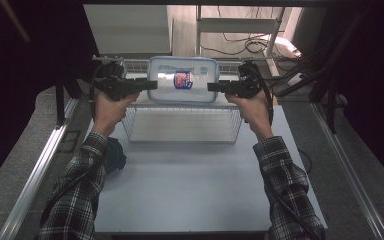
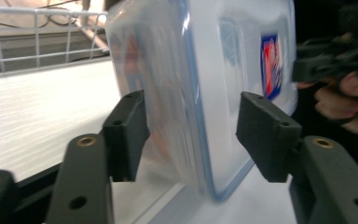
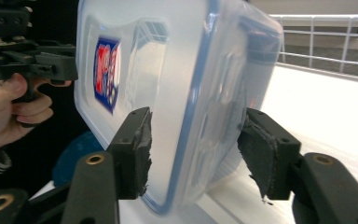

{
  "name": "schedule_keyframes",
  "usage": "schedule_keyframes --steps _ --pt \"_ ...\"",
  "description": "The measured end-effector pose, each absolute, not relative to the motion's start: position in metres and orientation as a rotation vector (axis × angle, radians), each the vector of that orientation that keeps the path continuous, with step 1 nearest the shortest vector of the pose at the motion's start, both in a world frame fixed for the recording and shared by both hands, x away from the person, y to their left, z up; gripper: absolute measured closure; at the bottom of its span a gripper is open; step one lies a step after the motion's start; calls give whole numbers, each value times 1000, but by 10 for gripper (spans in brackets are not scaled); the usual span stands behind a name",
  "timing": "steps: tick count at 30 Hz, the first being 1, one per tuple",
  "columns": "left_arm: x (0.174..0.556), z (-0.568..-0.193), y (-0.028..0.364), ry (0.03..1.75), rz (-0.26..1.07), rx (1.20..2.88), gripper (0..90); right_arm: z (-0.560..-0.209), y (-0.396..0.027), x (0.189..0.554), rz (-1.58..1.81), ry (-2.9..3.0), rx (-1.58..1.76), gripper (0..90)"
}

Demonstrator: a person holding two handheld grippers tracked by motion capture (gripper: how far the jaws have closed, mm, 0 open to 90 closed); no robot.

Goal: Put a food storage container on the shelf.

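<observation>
High view: left gripper [image 1: 152, 85] at nine o'clock and right gripper [image 1: 211, 87] at three straddle the box [image 1: 182, 80], jaws loosened off both ends.

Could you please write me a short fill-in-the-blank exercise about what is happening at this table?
1. The clear plastic container has a lid rimmed in ____.
2. It stands between the left gripper and the ____ gripper.
3. Just below it in the high view sits a white ____ basket.
4. The person's sleeves show a ____ pattern.

Missing words: blue; right; wire; plaid
</observation>
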State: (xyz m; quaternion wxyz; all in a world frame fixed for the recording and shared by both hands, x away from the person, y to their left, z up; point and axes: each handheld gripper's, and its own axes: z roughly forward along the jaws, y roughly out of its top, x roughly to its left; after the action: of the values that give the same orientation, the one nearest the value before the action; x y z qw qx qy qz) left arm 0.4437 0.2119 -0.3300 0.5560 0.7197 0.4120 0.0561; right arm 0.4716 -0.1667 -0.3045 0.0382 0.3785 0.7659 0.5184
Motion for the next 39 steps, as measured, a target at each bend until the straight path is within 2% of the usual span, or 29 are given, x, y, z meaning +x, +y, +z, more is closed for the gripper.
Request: schedule_keyframes --steps 10,14,18,21,25,39 --pt "444 -332 205 996 175 1734 428 -306 -164 476 1560 2354 1187 355" --pt "443 -330 205 1031 226 1729 373 -305 -157 474 1495 2344 1177 285" --pt "444 -329 205 1052 242 1702 362 -301 -153 471 1392 2282 1160 261" --pt "443 -326 204 1058 271 1701 378 -299 -154 470 1347 2234 1152 291" --pt "441 -323 201 1037 292 1716 469 -299 -155 471 1387 2240 1157 372" --pt "434 -317 199 1039 272 1711 505 -294 -151 471 1398 2225 1153 472"
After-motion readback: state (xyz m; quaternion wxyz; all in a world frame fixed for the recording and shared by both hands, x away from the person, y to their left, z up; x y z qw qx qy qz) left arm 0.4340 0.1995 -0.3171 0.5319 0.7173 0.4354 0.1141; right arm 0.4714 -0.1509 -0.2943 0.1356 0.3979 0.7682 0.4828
